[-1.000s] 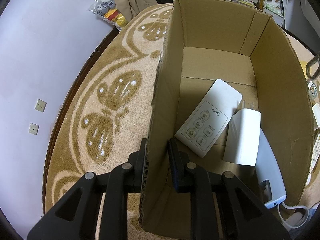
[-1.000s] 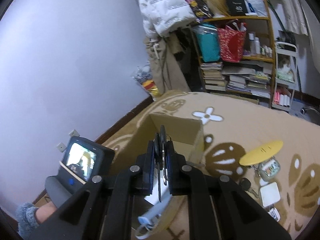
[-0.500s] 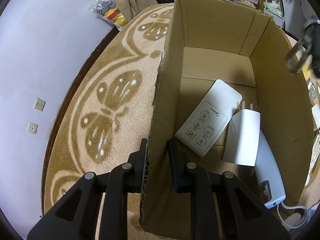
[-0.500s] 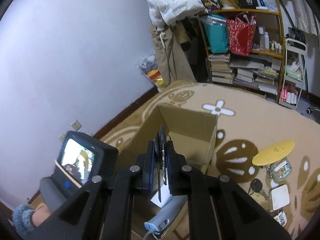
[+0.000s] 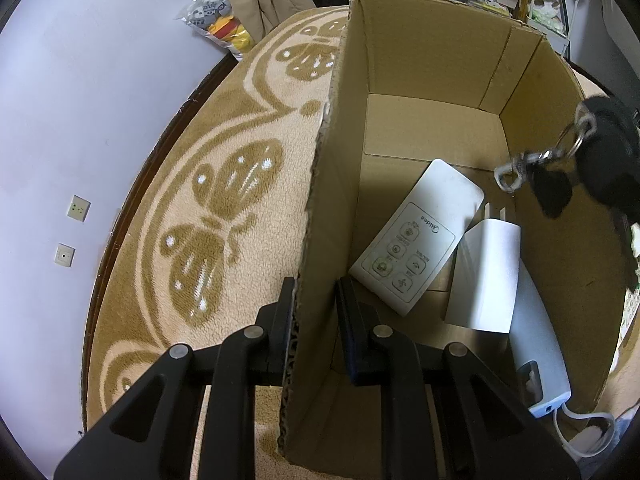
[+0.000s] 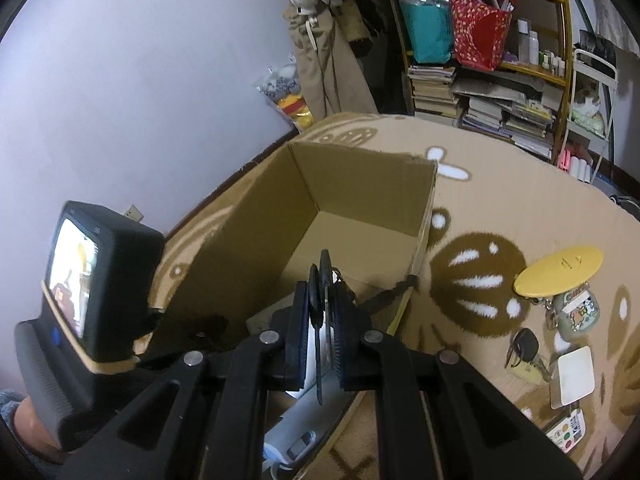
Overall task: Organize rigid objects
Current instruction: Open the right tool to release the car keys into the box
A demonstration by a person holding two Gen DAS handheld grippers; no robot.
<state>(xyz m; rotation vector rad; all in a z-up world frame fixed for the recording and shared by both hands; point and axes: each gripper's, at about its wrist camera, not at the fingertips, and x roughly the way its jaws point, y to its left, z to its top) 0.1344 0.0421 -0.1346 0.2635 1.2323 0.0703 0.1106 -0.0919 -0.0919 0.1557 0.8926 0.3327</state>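
Observation:
An open cardboard box [image 5: 400, 52] stands on the patterned carpet. My left gripper [image 5: 314, 292] is shut on its near left wall, one finger outside and one inside. On the box floor lie a white remote [image 5: 416, 236], a white plug adapter [image 5: 486, 276] and a pale blue device with a cord [image 5: 536, 360]. My right gripper [image 6: 322, 300] is shut on a bunch of black keys [image 6: 320, 280] and hangs over the box [image 6: 360, 192]. In the left wrist view the key bunch [image 5: 552, 184], with its metal clasp, dangles above the box's right side.
Right of the box the carpet holds a yellow disc [image 6: 558, 270], a keychain pouch [image 6: 576, 312], another black key [image 6: 526, 346], a white square pad [image 6: 572, 376] and a small card [image 6: 568, 436]. Crowded shelves [image 6: 500, 92] and hanging clothes stand behind. The wall is to the left.
My right gripper has come down and tilted over the box with the keys; the key bunch has entered the left wrist view from the right. The left gripper has stayed on the box wall.

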